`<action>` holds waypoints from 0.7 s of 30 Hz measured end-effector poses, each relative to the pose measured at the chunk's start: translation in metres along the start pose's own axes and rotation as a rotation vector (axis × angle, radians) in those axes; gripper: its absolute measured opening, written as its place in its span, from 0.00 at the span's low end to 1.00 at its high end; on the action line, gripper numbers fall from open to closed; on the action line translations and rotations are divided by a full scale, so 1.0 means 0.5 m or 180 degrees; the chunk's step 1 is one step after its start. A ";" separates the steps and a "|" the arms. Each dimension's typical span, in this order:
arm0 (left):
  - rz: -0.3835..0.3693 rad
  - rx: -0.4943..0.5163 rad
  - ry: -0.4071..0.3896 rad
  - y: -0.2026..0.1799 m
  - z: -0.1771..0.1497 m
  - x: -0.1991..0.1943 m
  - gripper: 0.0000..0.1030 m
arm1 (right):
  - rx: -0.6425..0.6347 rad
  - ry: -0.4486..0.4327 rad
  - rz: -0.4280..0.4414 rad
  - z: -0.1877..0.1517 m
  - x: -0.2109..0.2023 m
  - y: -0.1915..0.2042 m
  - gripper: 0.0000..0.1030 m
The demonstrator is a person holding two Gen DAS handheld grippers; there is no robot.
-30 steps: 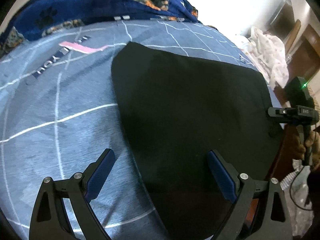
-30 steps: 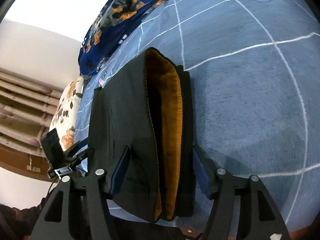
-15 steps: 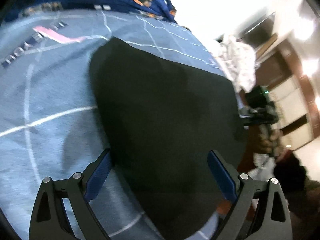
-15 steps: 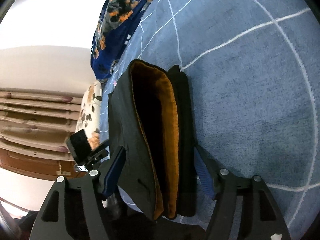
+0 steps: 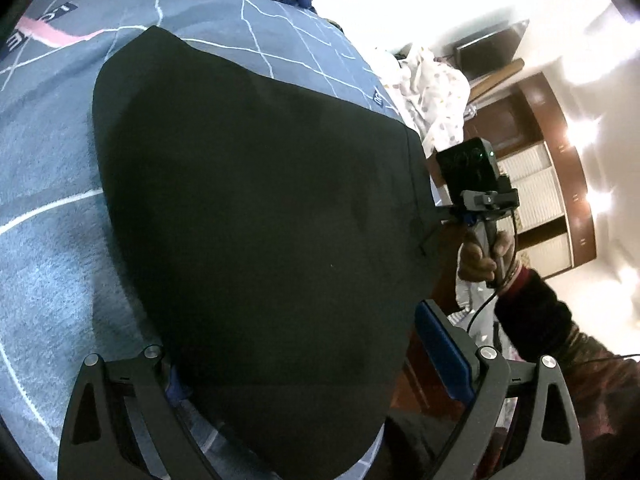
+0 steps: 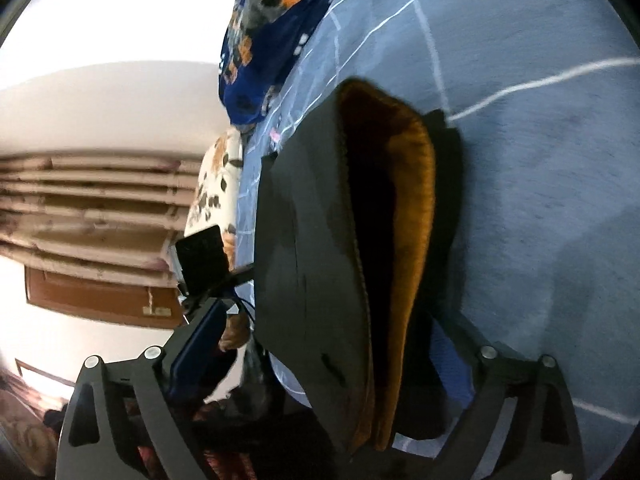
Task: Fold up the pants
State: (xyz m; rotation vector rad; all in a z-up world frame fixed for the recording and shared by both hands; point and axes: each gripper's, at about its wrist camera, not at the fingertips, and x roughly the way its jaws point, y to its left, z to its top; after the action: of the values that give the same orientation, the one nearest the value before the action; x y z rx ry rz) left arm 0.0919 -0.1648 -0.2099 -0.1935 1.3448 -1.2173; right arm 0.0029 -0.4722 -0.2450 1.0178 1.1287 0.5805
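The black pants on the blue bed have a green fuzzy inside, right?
Not green. The right wrist view shows the black pants lying on the blue bed with an orange fuzzy inside, seen where the layers gape open.

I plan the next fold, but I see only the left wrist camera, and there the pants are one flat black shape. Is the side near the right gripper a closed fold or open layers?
Observer: Open layers. In the right wrist view the pants gape on that side and show an orange lining.
Operator: Is the right gripper shut on them?
Observer: No. The right gripper is open, with one finger on each side of the stacked layers.
Operator: What lies beyond the pants there?
Observer: A white pillow with orange and black spots, at the bed's edge.
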 end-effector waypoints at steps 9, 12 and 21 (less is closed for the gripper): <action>-0.0072 0.0029 -0.0011 0.005 -0.012 -0.008 0.91 | -0.0187 0.0279 -0.0327 0.021 0.009 0.000 0.81; -0.0149 0.0008 -0.0016 0.006 -0.014 -0.004 0.91 | -0.0426 0.0302 -0.0352 0.014 0.039 0.026 0.81; 0.0159 -0.0028 -0.0097 0.012 -0.015 -0.011 0.63 | -0.0475 0.0173 -0.0331 0.021 0.050 0.021 0.70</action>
State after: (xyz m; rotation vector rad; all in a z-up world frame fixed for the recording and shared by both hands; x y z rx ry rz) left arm 0.0907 -0.1545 -0.2132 -0.1831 1.3213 -1.1626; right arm 0.0225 -0.4509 -0.2464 0.8147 1.1609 0.6026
